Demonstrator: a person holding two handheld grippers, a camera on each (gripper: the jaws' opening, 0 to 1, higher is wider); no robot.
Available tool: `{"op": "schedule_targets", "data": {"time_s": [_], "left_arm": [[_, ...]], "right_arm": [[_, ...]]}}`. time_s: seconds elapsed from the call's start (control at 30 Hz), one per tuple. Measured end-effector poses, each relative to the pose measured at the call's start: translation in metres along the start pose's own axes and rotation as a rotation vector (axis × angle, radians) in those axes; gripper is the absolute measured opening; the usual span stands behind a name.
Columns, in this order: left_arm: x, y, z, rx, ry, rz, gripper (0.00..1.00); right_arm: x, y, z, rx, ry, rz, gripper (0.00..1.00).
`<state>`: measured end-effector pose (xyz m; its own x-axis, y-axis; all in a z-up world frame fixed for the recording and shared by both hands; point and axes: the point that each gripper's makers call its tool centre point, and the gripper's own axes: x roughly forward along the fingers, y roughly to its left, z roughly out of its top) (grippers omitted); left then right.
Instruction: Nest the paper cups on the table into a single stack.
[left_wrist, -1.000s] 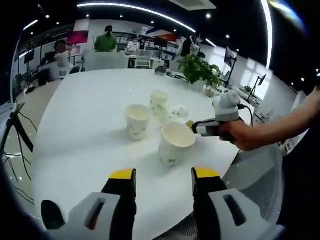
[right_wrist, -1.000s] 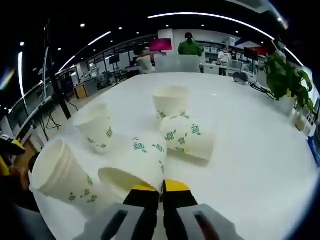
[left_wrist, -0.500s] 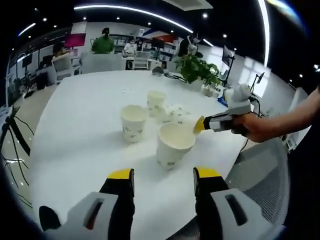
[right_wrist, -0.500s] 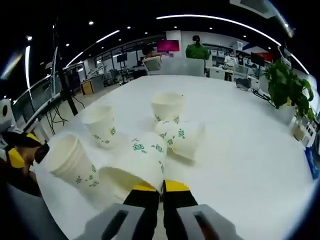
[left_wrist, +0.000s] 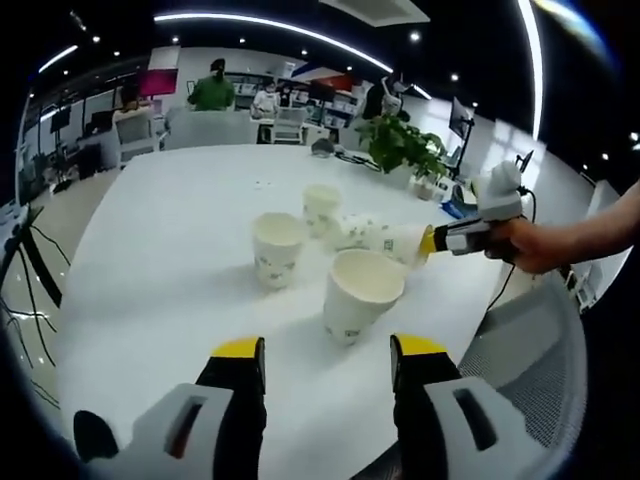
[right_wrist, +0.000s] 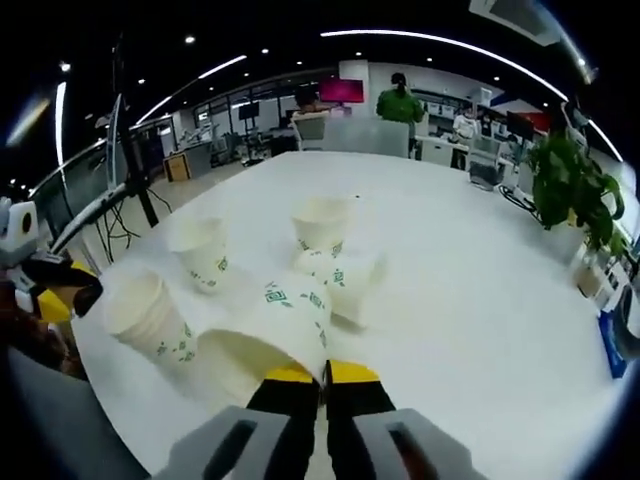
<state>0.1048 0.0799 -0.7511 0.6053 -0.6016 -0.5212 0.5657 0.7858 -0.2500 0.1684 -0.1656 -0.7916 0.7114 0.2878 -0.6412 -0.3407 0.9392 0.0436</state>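
Several white paper cups with green print stand on the white table (left_wrist: 150, 250). In the left gripper view the nearest cup (left_wrist: 360, 295) stands just ahead of my open left gripper (left_wrist: 328, 350). Two more cups (left_wrist: 277, 248) (left_wrist: 320, 205) stand upright behind it, and one cup (left_wrist: 355, 232) lies on its side. My right gripper (left_wrist: 440, 240) comes in from the right, shut on the rim of a tilted cup (left_wrist: 398, 243). In the right gripper view the right gripper (right_wrist: 322, 375) pinches that cup (right_wrist: 265, 335), mouth towards the camera. A nested stack (right_wrist: 150, 318) stands to its left.
A potted plant (left_wrist: 400, 140) stands at the table's far right edge. A grey mesh chair (left_wrist: 530, 340) sits under the hand holding the right gripper. People sit at desks far behind. The table (right_wrist: 480, 300) stretches bare to the right in the right gripper view.
The right gripper has drawn its cup back and to the right, away from the nearest cup. The left gripper stays open, and the standing cups have not moved.
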Motion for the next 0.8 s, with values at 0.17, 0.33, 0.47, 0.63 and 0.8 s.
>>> {"op": "schedule_targets", "data": {"time_s": [0.17,0.33,0.47,0.63,0.8], "left_arm": [[0.001,0.0,0.001,-0.04,-0.026,0.007,0.48],[0.003,-0.003,-0.002,-0.036,-0.02,-0.003,0.48],[0.003,-0.005,0.0,-0.032,-0.022,-0.006,0.48],[0.004,-0.003,-0.001,-0.032,-0.023,-0.005,0.48],[0.006,-0.004,-0.001,-0.031,-0.022,-0.009,0.48]], "right_arm": [[-0.005,0.002,0.003,-0.02,-0.006,0.009,0.0],[-0.01,0.007,0.007,-0.019,-0.006,0.026,0.0],[-0.014,0.01,0.013,-0.021,-0.016,0.039,0.0],[-0.022,0.016,0.024,-0.04,-0.022,0.056,0.0],[-0.031,0.023,0.042,-0.079,-0.04,0.075,0.0]]}}
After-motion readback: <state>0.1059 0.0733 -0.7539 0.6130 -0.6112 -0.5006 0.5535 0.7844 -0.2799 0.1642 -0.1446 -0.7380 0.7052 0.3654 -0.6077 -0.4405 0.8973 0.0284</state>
